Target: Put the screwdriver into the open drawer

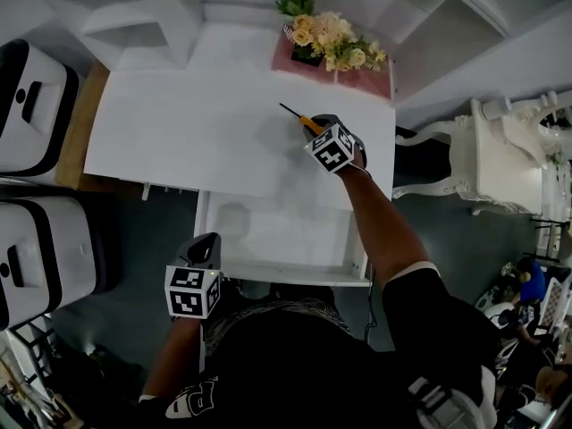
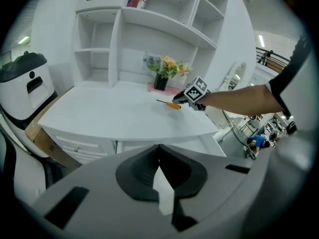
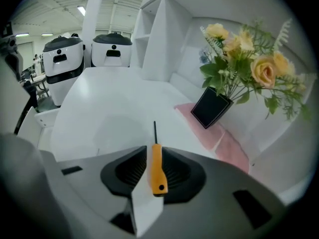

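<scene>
The screwdriver (image 1: 301, 120) has an orange handle and a thin dark shaft, and it lies on the white desk (image 1: 179, 132) toward its right side. My right gripper (image 1: 320, 127) is down at its handle end. In the right gripper view the orange handle (image 3: 157, 168) sits between the open jaws of my right gripper (image 3: 153, 152), with small gaps on either side, the shaft pointing away. The open drawer (image 1: 295, 275) juts out under the desk's front. My left gripper (image 1: 206, 244) hovers at the drawer's left front corner, its jaws (image 2: 159, 151) closed together on nothing.
A black vase of flowers (image 1: 326, 38) stands on a pink mat (image 1: 362, 80) at the desk's back right, close behind the screwdriver. White shelves rise behind the desk. Two white and black machines (image 1: 31, 105) stand at the left, an ornate white chair (image 1: 500, 159) at the right.
</scene>
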{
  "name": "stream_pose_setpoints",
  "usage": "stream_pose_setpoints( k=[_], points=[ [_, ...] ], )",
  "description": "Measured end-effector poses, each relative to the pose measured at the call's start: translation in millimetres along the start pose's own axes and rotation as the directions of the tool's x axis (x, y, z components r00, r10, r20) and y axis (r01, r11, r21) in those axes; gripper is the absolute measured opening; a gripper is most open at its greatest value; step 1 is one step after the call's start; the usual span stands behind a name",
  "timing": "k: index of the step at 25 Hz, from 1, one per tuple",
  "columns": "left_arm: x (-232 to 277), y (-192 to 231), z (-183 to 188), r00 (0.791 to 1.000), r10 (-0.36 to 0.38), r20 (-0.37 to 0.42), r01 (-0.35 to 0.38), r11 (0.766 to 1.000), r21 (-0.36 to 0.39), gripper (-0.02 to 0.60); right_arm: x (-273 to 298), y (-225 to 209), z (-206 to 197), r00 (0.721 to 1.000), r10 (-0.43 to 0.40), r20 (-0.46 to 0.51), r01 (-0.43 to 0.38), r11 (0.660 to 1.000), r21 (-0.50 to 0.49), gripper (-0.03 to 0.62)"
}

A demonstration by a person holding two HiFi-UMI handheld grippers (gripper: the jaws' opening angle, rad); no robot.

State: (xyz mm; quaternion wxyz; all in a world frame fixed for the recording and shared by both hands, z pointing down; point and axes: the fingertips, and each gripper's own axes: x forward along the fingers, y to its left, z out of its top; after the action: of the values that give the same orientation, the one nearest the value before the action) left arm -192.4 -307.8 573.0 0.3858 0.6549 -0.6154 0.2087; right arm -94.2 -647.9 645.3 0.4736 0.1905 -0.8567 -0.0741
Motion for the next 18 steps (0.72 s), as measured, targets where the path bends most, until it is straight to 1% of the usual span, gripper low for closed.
stream_pose_setpoints(
  k=[4, 9, 14, 18],
  points=[
    [-2.2, 2.7, -0.6, 1.0, 0.016, -0.004, -0.016, 1.0, -0.007, 0.011, 17.1, -3.9, -1.6, 0.999, 0.031, -0.034, -0.032, 0.999, -0.025, 0.11],
    [-4.7, 4.8, -2.0, 0.999, 0.03, -0.013, -0.03, 0.999, -0.016, 0.011, 38.8, -6.6, -10.5, 0.993, 0.081, -0.091, -0.082, 0.997, -0.003, 0.126],
    [-5.5, 6.5, -9.7, 0.999, 0.031, -0.025, -0.032, 0.999, -0.019, 0.011, 47.3, -5.9, -11.5, 0.986, 0.118, -0.119, -0.118, 0.993, 0.002, 0.131],
    [-7.4, 6.1, -12.1, 0.999, 0.026, -0.025, -0.027, 0.999, -0.025, 0.011, 54.0, -8.8, -21.6, 0.976, 0.158, -0.151, -0.152, 0.987, 0.055, 0.138]
  ],
)
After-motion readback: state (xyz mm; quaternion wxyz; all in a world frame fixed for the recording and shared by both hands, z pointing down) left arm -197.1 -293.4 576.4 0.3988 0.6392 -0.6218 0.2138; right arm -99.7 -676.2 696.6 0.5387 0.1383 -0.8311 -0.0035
